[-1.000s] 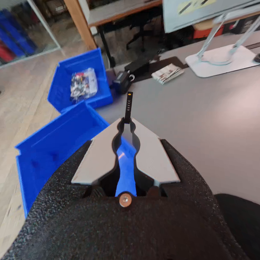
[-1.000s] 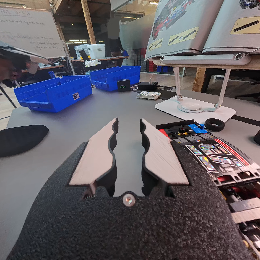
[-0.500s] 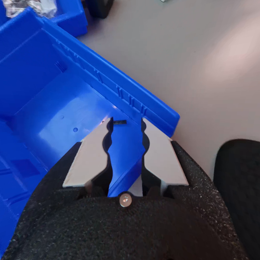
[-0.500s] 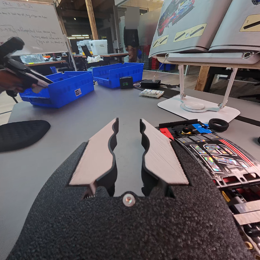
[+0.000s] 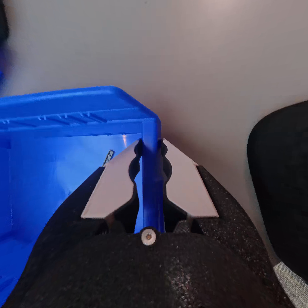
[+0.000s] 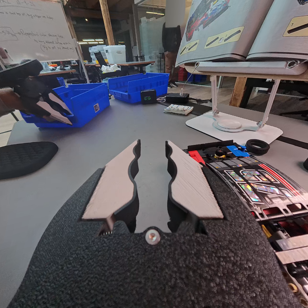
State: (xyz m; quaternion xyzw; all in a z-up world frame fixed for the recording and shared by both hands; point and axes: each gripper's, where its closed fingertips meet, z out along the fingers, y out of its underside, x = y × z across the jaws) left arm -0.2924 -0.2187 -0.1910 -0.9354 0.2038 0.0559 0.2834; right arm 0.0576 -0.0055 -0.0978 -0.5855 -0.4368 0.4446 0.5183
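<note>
My left gripper straddles the near corner wall of a blue bin, one finger inside and one outside, shut on the wall. A small black strip piece lies on the bin floor just left of the fingers. The right wrist view shows this gripper at the bin on the far left. My right gripper is open and empty, low over the grey table, just left of a black model car with red stripes.
A black pad lies left, also in the left wrist view. A second blue bin, a small black device, folded sheets, a loose tyre and a book stand stand farther back. Tip to tip, the grippers are about 40 centimeters apart.
My left gripper let the black strip piece go into the blue bin, then moved to the bin's corner wall and shut on it. The right gripper has hardly moved.
</note>
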